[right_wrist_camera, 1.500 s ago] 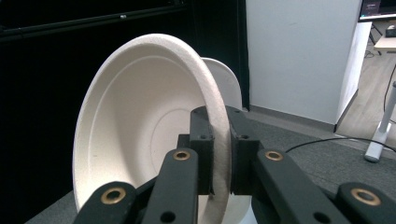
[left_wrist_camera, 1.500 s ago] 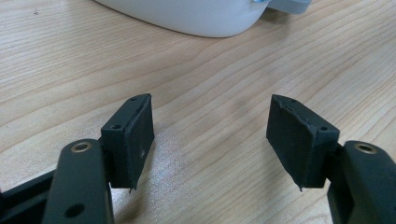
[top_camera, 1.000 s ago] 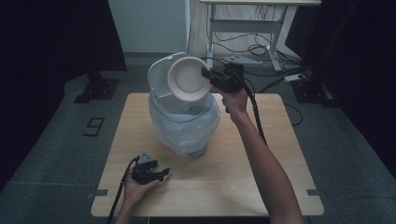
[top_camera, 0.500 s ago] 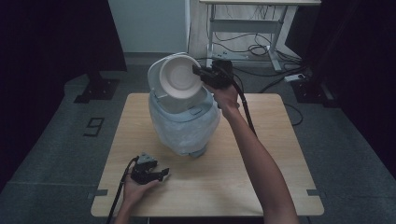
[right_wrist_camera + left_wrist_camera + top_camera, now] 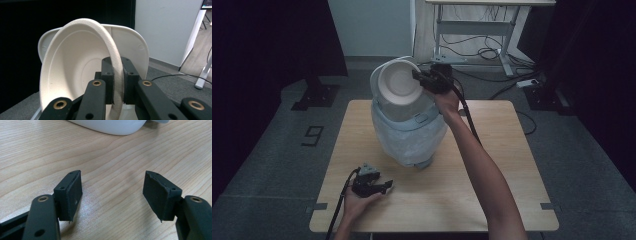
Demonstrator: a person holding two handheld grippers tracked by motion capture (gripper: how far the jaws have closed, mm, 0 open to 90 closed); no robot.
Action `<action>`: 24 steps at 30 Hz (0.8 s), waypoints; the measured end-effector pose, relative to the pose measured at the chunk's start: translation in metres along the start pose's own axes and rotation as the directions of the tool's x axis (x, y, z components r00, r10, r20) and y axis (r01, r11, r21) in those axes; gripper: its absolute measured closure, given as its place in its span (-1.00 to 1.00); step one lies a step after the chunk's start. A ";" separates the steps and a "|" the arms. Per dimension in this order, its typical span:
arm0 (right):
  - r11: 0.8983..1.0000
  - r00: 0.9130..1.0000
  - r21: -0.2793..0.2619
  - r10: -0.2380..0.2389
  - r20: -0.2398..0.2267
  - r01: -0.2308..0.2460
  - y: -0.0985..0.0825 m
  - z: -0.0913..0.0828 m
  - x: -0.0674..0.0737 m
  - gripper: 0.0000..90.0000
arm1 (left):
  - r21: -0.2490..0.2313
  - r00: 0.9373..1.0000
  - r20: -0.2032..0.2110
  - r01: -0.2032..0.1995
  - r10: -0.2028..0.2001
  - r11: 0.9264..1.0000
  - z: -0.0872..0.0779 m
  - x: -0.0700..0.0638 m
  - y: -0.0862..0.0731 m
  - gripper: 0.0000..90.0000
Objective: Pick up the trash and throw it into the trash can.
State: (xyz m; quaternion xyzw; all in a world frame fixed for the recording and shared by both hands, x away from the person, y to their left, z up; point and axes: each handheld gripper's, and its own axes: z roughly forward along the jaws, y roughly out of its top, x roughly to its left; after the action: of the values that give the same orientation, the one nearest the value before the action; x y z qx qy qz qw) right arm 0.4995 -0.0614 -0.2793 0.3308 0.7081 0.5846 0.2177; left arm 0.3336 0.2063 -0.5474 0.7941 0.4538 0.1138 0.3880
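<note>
Dark curtains ring the wooden desk (image 5: 492,150), where a lined white bin (image 5: 409,132) stands with its lid (image 5: 130,42) up. Your right gripper (image 5: 424,82) has its fingers clamped on the rim of a paper bowl (image 5: 398,82), held on edge above the bin's mouth. The thin rim could slip or buckle if you twist, and the bowl may catch the raised lid. Your right arm is stretched forward. Your left gripper (image 5: 379,187) rests near the desk's edge, fingers apart and empty.
</note>
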 end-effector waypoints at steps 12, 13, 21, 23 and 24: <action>0.986 0.991 0.122 -0.123 0.043 0.117 -0.012 0.004 0.008 -0.15 | 0.004 1.000 0.001 -0.009 0.009 1.000 0.002 -0.001 0.001 -0.29; 0.986 0.992 0.122 -0.119 0.039 0.113 -0.012 0.000 0.007 -0.18 | 0.004 1.000 0.000 -0.010 0.010 1.000 0.002 -0.001 0.001 -0.29; 0.996 0.999 0.081 -0.039 0.011 0.038 -0.030 -0.051 -0.011 -0.20 | 0.006 1.000 -0.003 -0.011 0.011 1.000 0.002 -0.002 0.001 -0.29; 0.998 1.000 0.064 -0.005 0.007 0.004 -0.040 -0.066 -0.016 -0.19 | 0.007 1.000 -0.005 -0.011 0.011 1.000 0.002 -0.002 0.001 -0.29; 0.998 1.000 0.063 0.001 0.010 -0.001 -0.046 -0.073 -0.018 -0.19 | 0.006 1.000 -0.006 -0.008 0.008 1.000 0.002 -0.003 0.001 -0.29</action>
State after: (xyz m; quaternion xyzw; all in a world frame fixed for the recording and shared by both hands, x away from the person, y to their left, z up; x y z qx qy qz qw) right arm 0.4514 -0.1290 -0.3094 0.3408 0.7249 0.5605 0.2103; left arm 0.3338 0.2030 -0.5472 0.7966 0.4522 0.1165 0.3839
